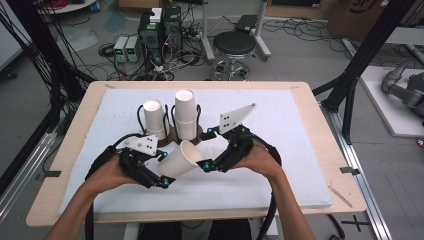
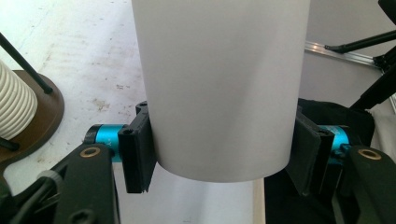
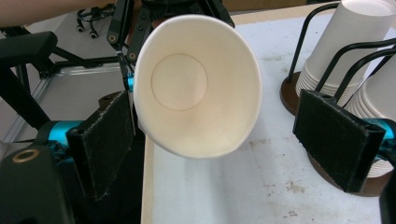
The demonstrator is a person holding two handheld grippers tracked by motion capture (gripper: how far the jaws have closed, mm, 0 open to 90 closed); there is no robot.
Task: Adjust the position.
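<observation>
Item 1: left gripper [image 2: 219,161], its two black jaws clamped on the lower wall of a white paper cup [image 2: 219,88]; both pads [image 2: 140,154] pressed flat against the cup's sides. From above, this gripper [image 1: 162,167] lay low on the person's left hand [image 1: 107,172], with the cup [image 1: 181,159] tilted on its side, base between the jaws and open mouth turned toward the other gripper.

Item 2: right gripper [image 1: 206,148], jaws spread wide and grasping nothing. In its own view the gripper [image 3: 224,149] showed the cup's mouth [image 3: 198,84] just ahead of and between its pads [image 3: 334,140]; the left-hand pad stood just beside the rim, possibly brushing it, the other pad well apart from it. Right hand [image 1: 260,160] carried it from behind.

Item 3: two stacks of white cups, upside down, in a dark wire holder [image 1: 170,117] on a brown base, standing just beyond both grippers; taller stack [image 1: 185,112] nearer the right gripper, shorter stack [image 1: 154,117] nearer the left. Ribbed rims of one stack [image 2: 14,107] appeared beside the left gripper's jaw.

Item 4: white mat [image 1: 280,165] over a pale wooden table [image 1: 75,135], beneath everything.
</observation>
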